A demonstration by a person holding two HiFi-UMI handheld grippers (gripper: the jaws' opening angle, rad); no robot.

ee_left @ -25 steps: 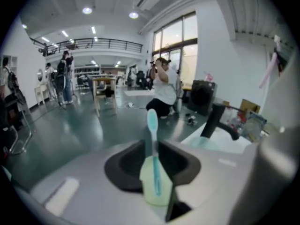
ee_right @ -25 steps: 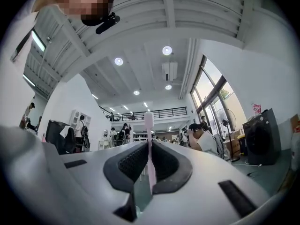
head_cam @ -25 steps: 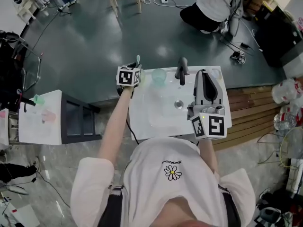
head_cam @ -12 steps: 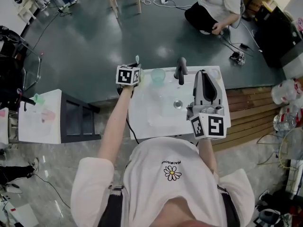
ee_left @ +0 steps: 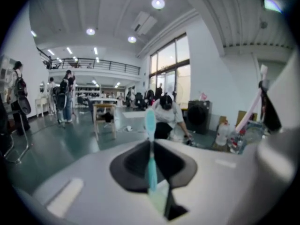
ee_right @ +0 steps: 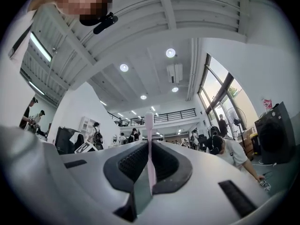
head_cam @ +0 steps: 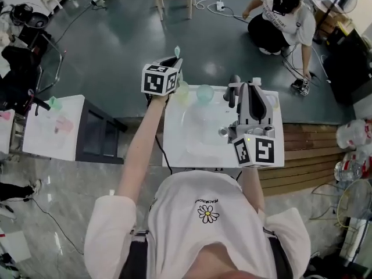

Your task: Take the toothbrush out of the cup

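Observation:
My left gripper (head_cam: pixel 176 63) is shut on a teal toothbrush (head_cam: pixel 177 51) and holds it upright, above and just left of the cups. In the left gripper view the teal toothbrush (ee_left: pixel 150 149) stands pinched between the dark pads, head up. A clear teal cup (head_cam: pixel 204 92) and a paler green cup (head_cam: pixel 182 92) stand at the back rim of the white sink (head_cam: pixel 192 147). My right gripper (head_cam: pixel 251 87) hangs over the sink's right side. In the right gripper view its pads are shut on a pink toothbrush (ee_right: pixel 150 144), also upright.
A dark faucet (head_cam: pixel 234 92) rises between the cups and the right gripper, with the drain (head_cam: pixel 224 132) below it. A white side table (head_cam: pixel 52 135) with small green and pink items stands to the left. A person (head_cam: pixel 285 16) crouches on the floor behind the sink.
The left gripper has risen and moved a little to the right with the teal toothbrush, which now stands higher above the cups. The right gripper holds its place.

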